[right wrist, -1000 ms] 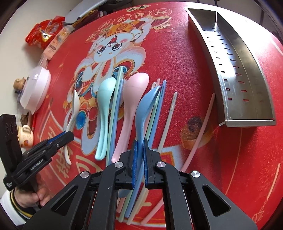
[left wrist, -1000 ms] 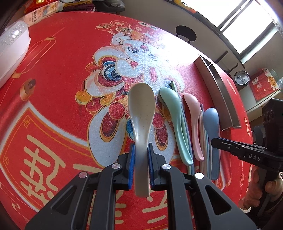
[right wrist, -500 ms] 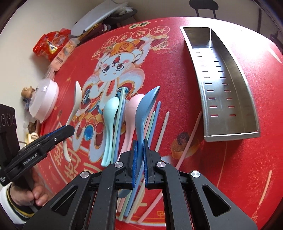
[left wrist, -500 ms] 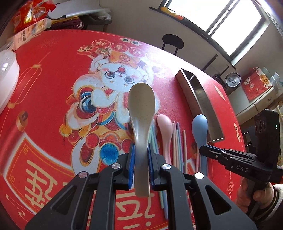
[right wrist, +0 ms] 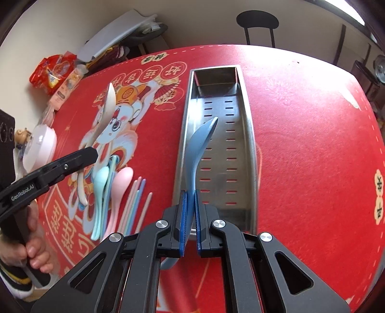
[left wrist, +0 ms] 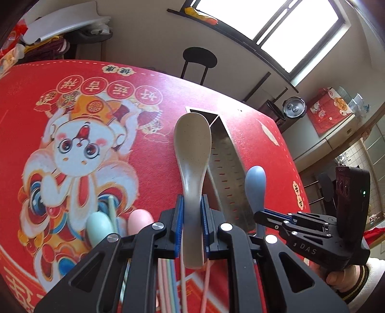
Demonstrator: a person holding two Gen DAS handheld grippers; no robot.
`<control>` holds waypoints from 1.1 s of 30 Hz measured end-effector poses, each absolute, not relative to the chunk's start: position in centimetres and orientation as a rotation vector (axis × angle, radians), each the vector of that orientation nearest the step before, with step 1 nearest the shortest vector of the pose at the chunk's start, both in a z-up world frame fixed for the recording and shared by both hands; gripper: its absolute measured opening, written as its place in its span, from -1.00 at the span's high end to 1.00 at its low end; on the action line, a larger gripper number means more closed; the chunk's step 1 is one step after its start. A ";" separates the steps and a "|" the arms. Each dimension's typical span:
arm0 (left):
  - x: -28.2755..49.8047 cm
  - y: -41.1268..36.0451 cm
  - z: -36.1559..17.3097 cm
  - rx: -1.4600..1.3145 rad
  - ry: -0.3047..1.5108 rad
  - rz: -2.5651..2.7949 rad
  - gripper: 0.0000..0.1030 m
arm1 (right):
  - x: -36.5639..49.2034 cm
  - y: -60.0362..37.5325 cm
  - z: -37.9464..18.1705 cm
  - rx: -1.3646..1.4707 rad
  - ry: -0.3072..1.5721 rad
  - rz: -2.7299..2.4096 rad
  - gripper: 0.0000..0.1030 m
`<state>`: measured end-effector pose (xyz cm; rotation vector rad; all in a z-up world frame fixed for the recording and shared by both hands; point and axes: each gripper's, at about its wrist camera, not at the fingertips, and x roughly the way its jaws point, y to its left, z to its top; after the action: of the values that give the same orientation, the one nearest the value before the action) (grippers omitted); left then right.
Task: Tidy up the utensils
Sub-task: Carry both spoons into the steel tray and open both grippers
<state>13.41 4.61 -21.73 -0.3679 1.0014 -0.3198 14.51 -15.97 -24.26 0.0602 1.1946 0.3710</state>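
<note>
Each claw grips a spoon by its handle, bowl forward for dropping into the slotted steel tray (right wrist: pixel 243 134): left claw (left wrist: pixel 191 225) a beige speckled spoon (left wrist: pixel 192 149), right claw (right wrist: pixel 189 220) a blue plastic spoon (right wrist: pixel 198 144) at frame centre.

1. You are in a home dining area: a counter under a festive red cloth (right wrist: pixel 300 144), with a black stool (right wrist: pixel 257 22) beside it.
2. A pressure cooker (left wrist: pixel 294 107) and snack packets (right wrist: pixel 51 72) mark it as lived-in.
</note>
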 end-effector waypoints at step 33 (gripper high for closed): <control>25.3 -1.4 -24.2 -0.460 1.095 -0.344 -0.04 | 19.7 -17.6 -26.8 0.029 1.257 0.391 0.84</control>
<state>25.29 -1.41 -24.24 -0.4605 1.0946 -0.3435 19.74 -17.59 -26.79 0.0287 1.2568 0.3907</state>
